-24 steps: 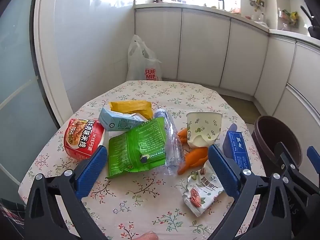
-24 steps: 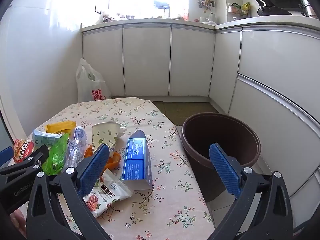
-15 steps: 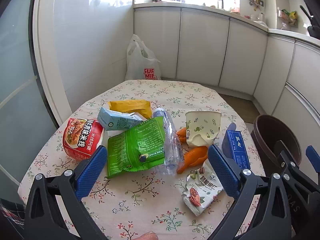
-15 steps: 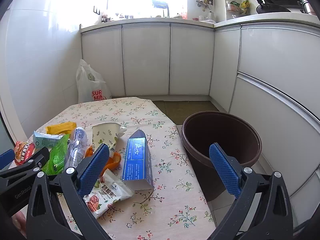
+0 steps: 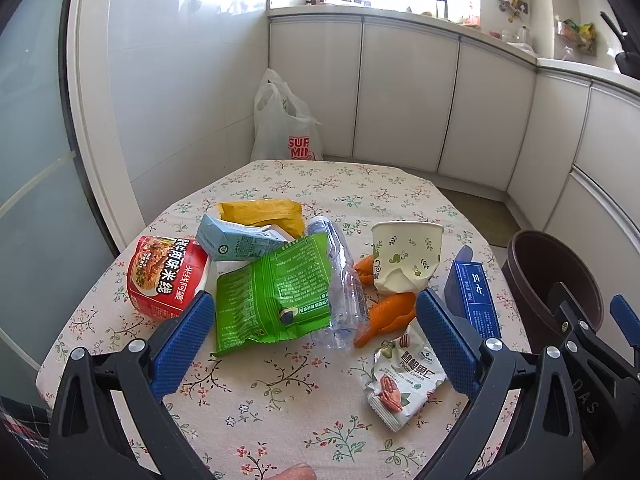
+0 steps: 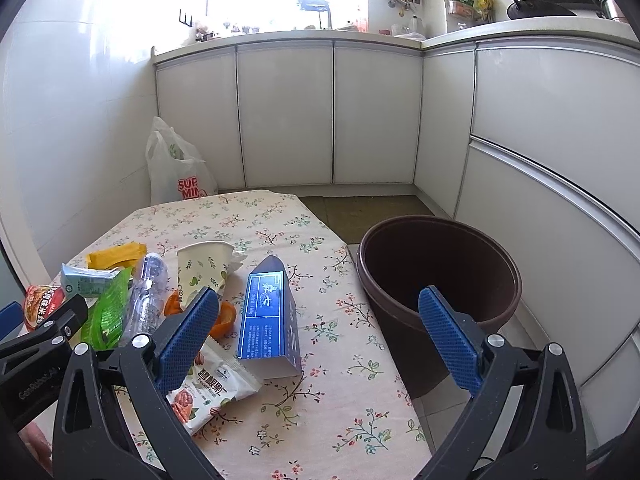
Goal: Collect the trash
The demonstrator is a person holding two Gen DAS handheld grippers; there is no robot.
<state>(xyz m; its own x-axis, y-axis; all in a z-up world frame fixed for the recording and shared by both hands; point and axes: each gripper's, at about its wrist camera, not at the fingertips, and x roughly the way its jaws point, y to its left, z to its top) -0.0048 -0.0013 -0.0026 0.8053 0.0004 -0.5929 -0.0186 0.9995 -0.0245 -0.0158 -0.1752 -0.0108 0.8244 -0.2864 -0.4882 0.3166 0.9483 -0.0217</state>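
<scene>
Trash lies in a loose heap on the floral tablecloth [image 5: 320, 184] ahead of me, and nothing is in either tool yet. My left gripper [image 5: 316, 338] hangs above the near side of the pile with its jaws spread fully wide and empty; between its blue pads I see the green snack bag [image 5: 272, 292], with a clear plastic bottle [image 5: 344, 284] lying along its right edge. At the far left sits a red instant rice-noodle cup [image 5: 164, 276] on its side, and behind the green bag a pale blue carton [image 5: 236, 240] leans against a yellow packet [image 5: 260, 214]. Right of the bottle a crumpled leaf-print paper cup [image 5: 404, 256] rests on orange peel [image 5: 388, 312]. A white nut packet [image 5: 404, 380] lies nearest me, just inside the left gripper's right pad.

My right gripper [image 6: 318, 338] is likewise wide open and holds nothing. It hovers over the table's right edge, its left pad above the nut packet and peel, its right pad in front of the brown bin [image 6: 440, 268] standing on the floor just beside the table. The blue box [image 6: 268, 316] lies flat between those pads, near the table edge. A white plastic shopping bag [image 6: 176, 176] stands on the floor beyond the table, against the wall.
</scene>
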